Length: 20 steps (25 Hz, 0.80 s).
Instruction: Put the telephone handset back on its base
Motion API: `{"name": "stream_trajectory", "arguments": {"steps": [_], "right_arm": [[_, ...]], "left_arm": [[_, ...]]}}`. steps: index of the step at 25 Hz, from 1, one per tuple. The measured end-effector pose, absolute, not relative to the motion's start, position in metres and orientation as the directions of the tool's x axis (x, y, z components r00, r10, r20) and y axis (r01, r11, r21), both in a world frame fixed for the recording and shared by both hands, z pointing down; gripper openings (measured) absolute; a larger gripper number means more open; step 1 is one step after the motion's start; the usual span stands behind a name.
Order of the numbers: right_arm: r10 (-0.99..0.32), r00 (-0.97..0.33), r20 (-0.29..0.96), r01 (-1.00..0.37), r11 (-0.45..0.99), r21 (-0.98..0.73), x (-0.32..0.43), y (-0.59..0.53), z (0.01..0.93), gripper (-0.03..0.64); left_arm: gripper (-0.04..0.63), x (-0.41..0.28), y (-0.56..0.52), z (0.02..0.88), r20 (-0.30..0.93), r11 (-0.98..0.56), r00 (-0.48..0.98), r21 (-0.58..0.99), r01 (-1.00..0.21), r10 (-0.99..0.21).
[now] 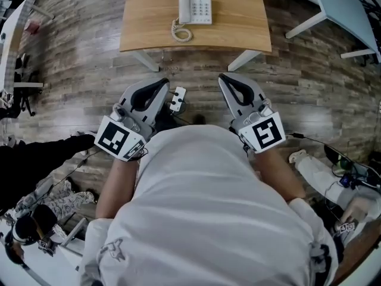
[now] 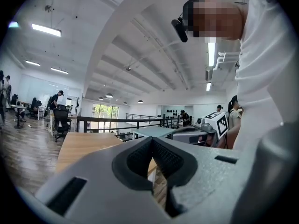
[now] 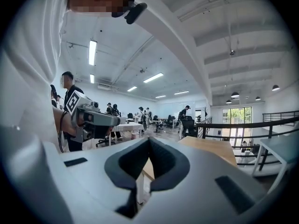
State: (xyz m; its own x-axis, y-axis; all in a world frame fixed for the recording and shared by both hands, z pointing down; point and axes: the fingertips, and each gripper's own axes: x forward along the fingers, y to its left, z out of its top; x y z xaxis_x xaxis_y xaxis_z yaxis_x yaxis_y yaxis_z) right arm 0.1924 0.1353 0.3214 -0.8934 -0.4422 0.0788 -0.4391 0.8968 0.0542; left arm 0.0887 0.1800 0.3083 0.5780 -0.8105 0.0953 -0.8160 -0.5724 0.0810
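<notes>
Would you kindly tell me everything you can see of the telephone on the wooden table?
The telephone is a white, plastic-looking desk set lying flat on the wooden table, toward its far side, roughly centred. A grid of buttons fills its right half; the handset seems to lie along the left half, on the base, though too small to be sure. A white coiled cord loops on the tabletop by its near left corner.

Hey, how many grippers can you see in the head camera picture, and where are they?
2. The left gripper is left of centre and the right gripper right of centre, both over the floor short of the wooden table, jaws together. None looks hidden.
</notes>
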Motion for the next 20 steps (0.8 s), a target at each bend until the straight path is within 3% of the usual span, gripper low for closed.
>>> {"name": "stream_trajectory", "arguments": {"steps": [20], "right_arm": [[-0.434,-0.896,0.090,-0.430,0.901,0.061,0.225,0.171,0.317,0.004]], "left_arm": [[0.005,0.120,0.212,0.304,0.074,-0.578,0.585,0.095,-0.810,-0.807]]}}
